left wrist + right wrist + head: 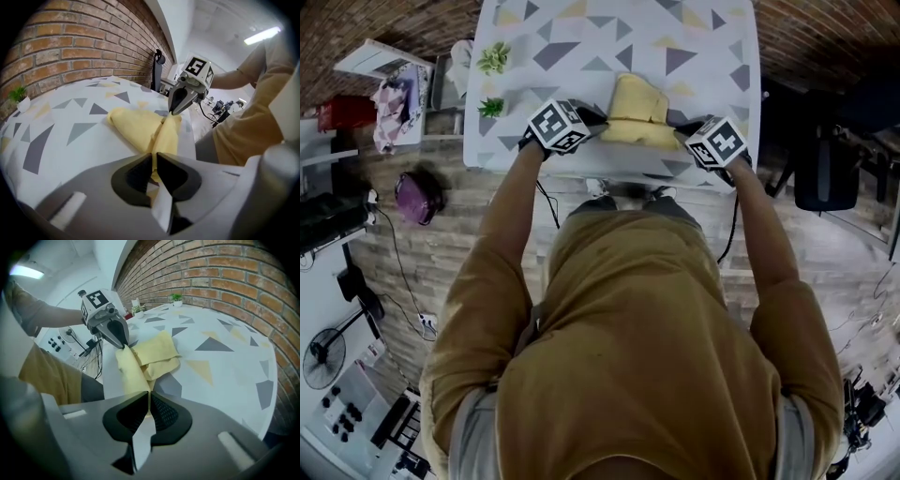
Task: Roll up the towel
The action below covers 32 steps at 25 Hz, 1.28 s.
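Note:
A yellow towel [637,114] lies partly folded at the near edge of the table [694,56], which wears a white cloth printed with grey and yellow triangles. My left gripper [598,123] is shut on the towel's near left corner [152,161]. The right gripper [682,134] is shut on the near right corner [147,401]. Between the two grips the near edge of the towel [164,133] is stretched and lifted off the cloth, while the far part [161,352] rests in folds on the table. Each gripper shows in the other's view, the right gripper [176,111] and the left gripper [124,345].
Two small potted plants [494,58] [491,108] stand at the table's left edge. A brick wall [225,268] runs behind the table. A purple bag [417,197] and cables lie on the wooden floor to the left; a black chair [827,169] stands to the right.

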### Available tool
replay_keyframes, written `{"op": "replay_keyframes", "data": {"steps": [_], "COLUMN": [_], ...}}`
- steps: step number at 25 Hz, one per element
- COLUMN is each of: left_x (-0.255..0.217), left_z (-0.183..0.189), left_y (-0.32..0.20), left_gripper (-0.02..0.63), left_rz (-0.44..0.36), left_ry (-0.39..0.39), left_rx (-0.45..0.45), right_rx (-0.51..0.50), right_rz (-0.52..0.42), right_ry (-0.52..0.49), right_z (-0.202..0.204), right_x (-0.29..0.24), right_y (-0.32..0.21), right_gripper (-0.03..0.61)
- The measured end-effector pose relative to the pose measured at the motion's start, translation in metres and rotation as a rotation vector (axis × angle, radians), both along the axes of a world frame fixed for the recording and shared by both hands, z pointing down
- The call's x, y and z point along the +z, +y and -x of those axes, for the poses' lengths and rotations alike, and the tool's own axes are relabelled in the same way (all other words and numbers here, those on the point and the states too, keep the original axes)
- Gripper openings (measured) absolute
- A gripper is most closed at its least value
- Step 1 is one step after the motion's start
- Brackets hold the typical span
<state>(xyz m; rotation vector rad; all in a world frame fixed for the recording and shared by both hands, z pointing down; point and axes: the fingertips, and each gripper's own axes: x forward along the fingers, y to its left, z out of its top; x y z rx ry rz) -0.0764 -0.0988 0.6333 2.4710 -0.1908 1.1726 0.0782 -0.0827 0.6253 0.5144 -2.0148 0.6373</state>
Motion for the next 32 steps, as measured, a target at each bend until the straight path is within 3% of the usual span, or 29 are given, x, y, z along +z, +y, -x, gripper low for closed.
{"op": "replay_keyframes", "data": {"steps": [13,16,19,25,27,32], "left_x": [-0.002,0.0,0.003,0.004,0.004,0.001], "left_z": [-0.001,0.002,0.005,0.009,0.01,0.011], "left_y": [-0.001,-0.005,-0.012,-0.027,-0.034,-0.042], "left_gripper": [0.098,0.122,0.186,0.235,0.271,0.287], "left_rz": [-0.167,-0.213,-0.25,-0.274,-0.293,-0.31], "left_ry": [-0.093,-0.105,-0.123,-0.149,-0.155,-0.162], "left_rx": [-0.132,-0.174,-0.214,-0.261,-0.266,-0.252], "right_rx": [-0.156,-0.143,-0.121,-0.023,-0.005,0.016], "right_rz": [-0.218,-0.274,-0.316,-0.379,-0.389,-0.366], "right_ry": [0.187,0.206,0.208,0.235,0.245,0.239], "right_z": [0.004,0.004,0.004,-0.002,-0.002,-0.004], "right_x": [0.019,0.021,0.02,0.018,0.017,0.016], "right_y": [-0.013,-0.015,-0.018,-0.034,-0.038,-0.04], "right_gripper": [0.025,0.035,0.057,0.109,0.109,0.118]}}
